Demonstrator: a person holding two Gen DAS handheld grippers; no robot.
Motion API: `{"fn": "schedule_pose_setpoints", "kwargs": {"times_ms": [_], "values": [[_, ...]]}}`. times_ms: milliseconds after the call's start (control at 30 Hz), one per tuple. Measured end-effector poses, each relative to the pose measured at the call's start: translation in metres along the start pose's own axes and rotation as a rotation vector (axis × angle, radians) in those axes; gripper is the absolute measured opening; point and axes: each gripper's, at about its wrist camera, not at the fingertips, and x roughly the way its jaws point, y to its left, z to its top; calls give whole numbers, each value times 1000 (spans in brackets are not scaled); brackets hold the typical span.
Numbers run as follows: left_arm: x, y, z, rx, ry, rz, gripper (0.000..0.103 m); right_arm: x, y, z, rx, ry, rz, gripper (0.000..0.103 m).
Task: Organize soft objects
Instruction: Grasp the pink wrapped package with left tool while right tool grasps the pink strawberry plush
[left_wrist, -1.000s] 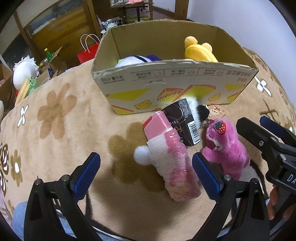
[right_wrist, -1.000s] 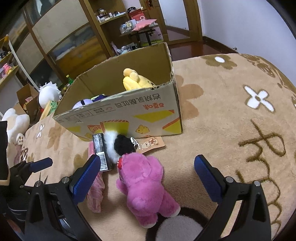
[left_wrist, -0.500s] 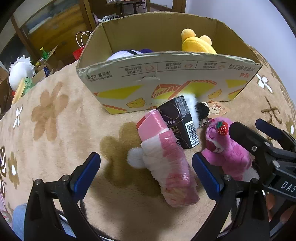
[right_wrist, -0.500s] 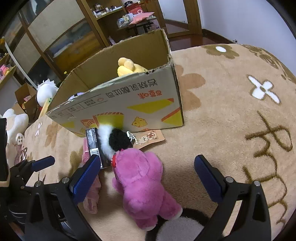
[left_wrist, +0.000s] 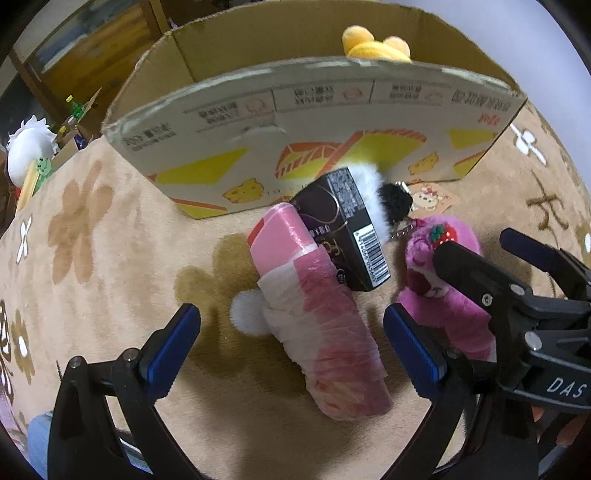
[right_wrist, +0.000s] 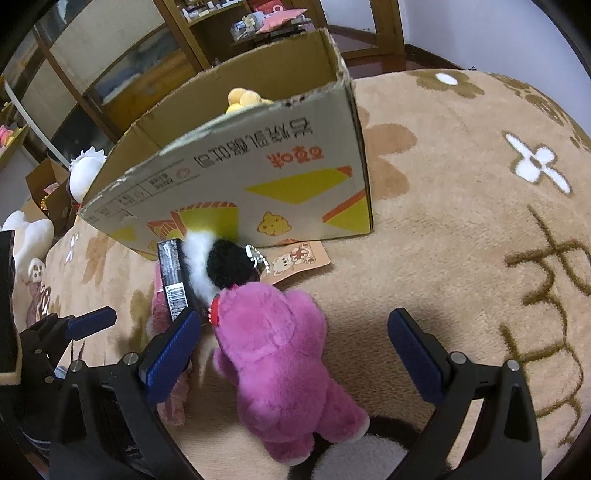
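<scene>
- Left wrist: left gripper (left_wrist: 291, 343) gapes empty over the pink roll (left_wrist: 317, 325), which lies on the rug in front of the box (left_wrist: 314, 122). Yellow plush (left_wrist: 373, 46) is already inside.
- Right wrist: right gripper (right_wrist: 291, 354) is spread wide around the pink bear (right_wrist: 280, 362), not touching it, near the box (right_wrist: 258, 166). By my reading, most sorting remains.

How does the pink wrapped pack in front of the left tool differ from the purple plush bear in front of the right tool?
The pink wrapped pack is smooth, crinkly plastic; the purple plush bear is fuzzy fabric. The pack is a plain long block, while the bear has a head, limbs and a strawberry on its head. The pack leans against a dark box; the bear sits beside that box. Both lie on the beige blanket, outside the cardboard box, each between open tool fingers, ungrasped.
</scene>
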Motion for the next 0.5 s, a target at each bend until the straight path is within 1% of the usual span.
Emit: {"fn": "schedule_pose_setpoints", "kwargs": {"times_ms": [333,433,467,500], "values": [[13,-7,3,15,34,27,99,8,3,0,-11,10,33,103],[17,-8,2,10,42,20,99,10,5,-1,-11,8,52,103],[19,-7,3,7,42,19,99,10,5,-1,-9,10,59,102],[20,-6,3,6,43,17,98,11,5,-1,-9,15,65,96]]}}
